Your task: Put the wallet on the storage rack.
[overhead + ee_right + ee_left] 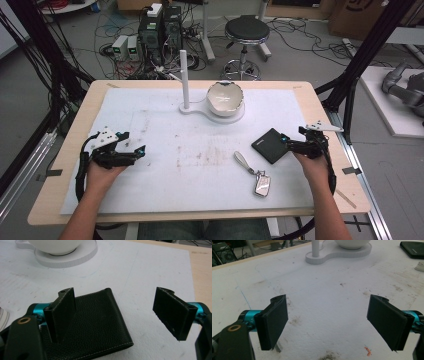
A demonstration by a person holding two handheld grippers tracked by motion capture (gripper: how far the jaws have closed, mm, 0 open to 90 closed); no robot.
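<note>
A black leather wallet [271, 145] lies flat on the white mat [165, 125] at the right. My right gripper [293, 136] is at its right edge, open. In the right gripper view the wallet [100, 320] lies under and beside the left jaw, and the pads do not press on it; the right jaw stands over bare mat. A silver key fob with a white strap [259, 181] lies in front of the wallet. My left gripper [132, 144] rests at the left of the mat, and in its own view this gripper [332, 322] is open over bare, stained mat.
A white stand [186, 106] with an upright post [183, 75] and a white bowl [225, 97] sits at the back middle of the mat. The table's wooden rim [320, 105] borders the mat. A stool [246, 31] and cables are on the floor beyond.
</note>
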